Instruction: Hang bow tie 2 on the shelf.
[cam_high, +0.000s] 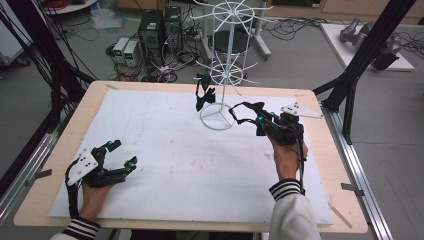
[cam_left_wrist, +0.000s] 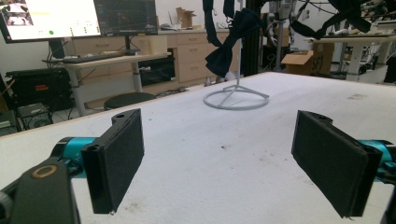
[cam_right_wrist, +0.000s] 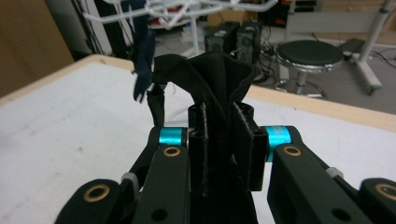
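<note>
A white wire rack stands on its ring base at the far middle of the white mat. A dark bow tie hangs from one of its lower arms. My right gripper is just right of the base, shut on a black bow tie whose strap loops toward the rack. In the right gripper view the black cloth is pinched between both pads of that gripper. My left gripper rests at the front left, open, and nothing lies between its pads. The hanging tie shows far ahead.
The wooden table edge frames the mat. Black frame posts rise at the right and left. Computer towers and cables sit on the floor behind, with a round stool. Monitors stand beyond the table.
</note>
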